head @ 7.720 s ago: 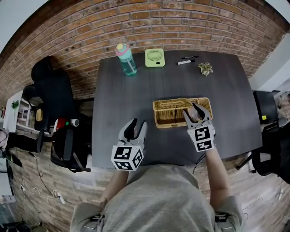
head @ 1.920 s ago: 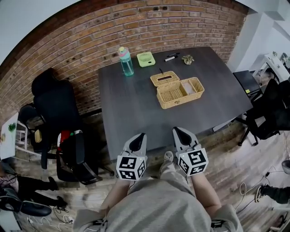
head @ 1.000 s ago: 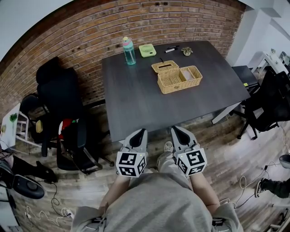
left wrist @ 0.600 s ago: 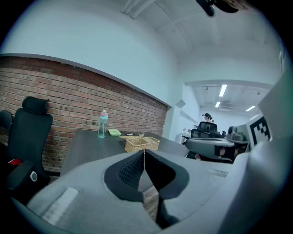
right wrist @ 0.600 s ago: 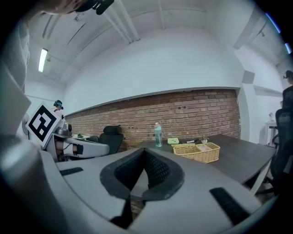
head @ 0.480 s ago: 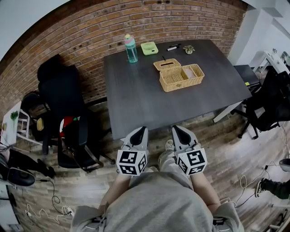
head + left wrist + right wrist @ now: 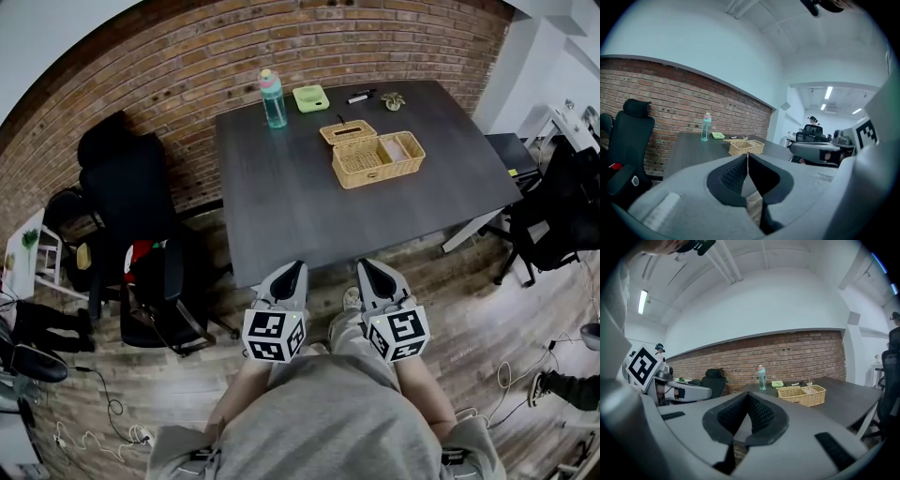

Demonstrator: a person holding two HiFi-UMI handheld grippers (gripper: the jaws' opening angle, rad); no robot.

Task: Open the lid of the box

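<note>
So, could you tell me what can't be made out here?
What the wicker box holds: too small in the head view; its wall hides it in both gripper views.
Whether the lid is hinged: too small, head view.
Small item beside the pen: too small to name.

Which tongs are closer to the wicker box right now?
Right. Both are shut, short of the table: right tongs in line with the wicker box, left tongs further to its left.

Tabletop stock, counted: table, one; wicker box, one, with one lid; water bottle, one; green fan, one; small plant, one; markers — possibly two, too small to separate. Grippers, two — left gripper, right gripper.
</note>
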